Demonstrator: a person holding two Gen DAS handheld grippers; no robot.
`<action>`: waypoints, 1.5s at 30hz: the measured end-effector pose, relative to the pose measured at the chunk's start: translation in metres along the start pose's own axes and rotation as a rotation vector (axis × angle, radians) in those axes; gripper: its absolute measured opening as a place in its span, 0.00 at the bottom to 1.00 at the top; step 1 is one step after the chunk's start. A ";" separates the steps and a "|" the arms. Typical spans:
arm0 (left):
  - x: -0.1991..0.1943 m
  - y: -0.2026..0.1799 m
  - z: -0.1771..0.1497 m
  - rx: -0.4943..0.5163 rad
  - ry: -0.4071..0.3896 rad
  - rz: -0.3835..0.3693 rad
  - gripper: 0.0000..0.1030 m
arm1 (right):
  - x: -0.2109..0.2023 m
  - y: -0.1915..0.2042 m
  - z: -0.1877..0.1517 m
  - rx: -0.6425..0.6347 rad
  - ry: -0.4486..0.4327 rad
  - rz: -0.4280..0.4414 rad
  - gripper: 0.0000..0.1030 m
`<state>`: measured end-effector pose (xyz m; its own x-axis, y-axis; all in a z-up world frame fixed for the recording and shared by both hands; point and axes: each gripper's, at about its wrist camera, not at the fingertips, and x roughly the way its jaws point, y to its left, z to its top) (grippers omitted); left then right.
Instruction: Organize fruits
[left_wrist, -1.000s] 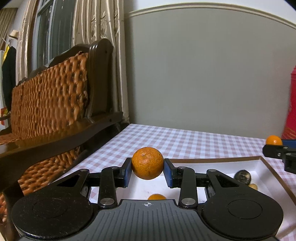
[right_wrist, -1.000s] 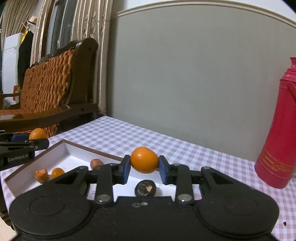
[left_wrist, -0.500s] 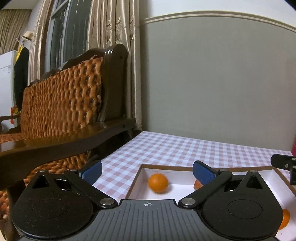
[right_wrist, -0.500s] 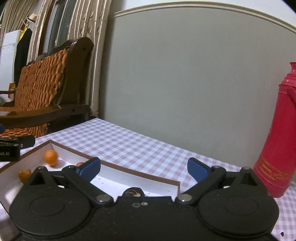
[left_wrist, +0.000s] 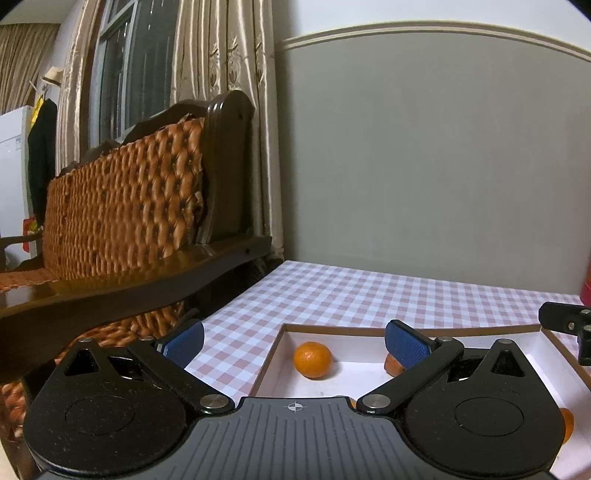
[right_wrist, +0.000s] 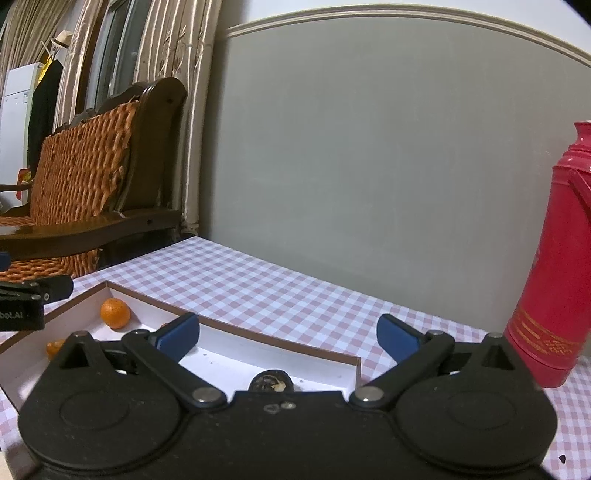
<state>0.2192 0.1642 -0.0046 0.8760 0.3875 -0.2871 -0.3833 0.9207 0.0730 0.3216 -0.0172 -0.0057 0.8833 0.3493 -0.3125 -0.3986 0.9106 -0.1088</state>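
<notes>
**Both grippers spread wide above the fruit tray**

The left gripper (left_wrist: 294, 341) hovered over the near left corner of the tray (left_wrist: 461, 328), its blue-padded jaws spread as wide as they went and holding nothing. A mandarin (left_wrist: 312, 359) lay on the white tray floor in the far left corner, ahead of the gripper and in the gap between the two pads but below and beyond them, touching neither. A second orange fruit (left_wrist: 392, 364) peeped out from behind the right pad, and another (left_wrist: 567, 424) showed at the right edge of the gripper body; both lay in the tray.

The right gripper (right_wrist: 288, 338) stood over the tray's right end with its jaws just as wide and nothing between them. A dark, round fruit (right_wrist: 270, 381) sat on the tray floor just in front of the gripper body, low between the arms of the jaws and well behind the pads. In this view the mandarin (right_wrist: 115, 313) lay far off to the left of the left pad, in the tray's far corner, with a smaller orange piece (right_wrist: 54, 348) nearer the camera.

The tray rested on a desk (right_wrist: 288, 295) covered with a checked cloth. A red flask (right_wrist: 557, 258) stood upright on the desk, to the right of the tray and apart from it. A wicker bench (left_wrist: 125, 221) stood beside the desk at the left.
</notes>
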 end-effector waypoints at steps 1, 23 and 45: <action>-0.002 -0.001 0.000 0.004 -0.004 0.002 1.00 | -0.002 0.000 0.000 0.000 0.001 0.001 0.94; -0.171 -0.006 0.004 0.036 -0.092 -0.127 1.00 | -0.169 0.007 0.006 0.004 -0.075 0.001 0.94; -0.240 -0.003 -0.073 0.058 -0.090 -0.205 1.00 | -0.238 -0.002 -0.099 0.110 -0.051 -0.126 0.94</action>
<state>-0.0111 0.0646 -0.0054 0.9575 0.1919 -0.2152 -0.1792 0.9808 0.0774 0.0879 -0.1235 -0.0249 0.9372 0.2389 -0.2543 -0.2568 0.9657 -0.0391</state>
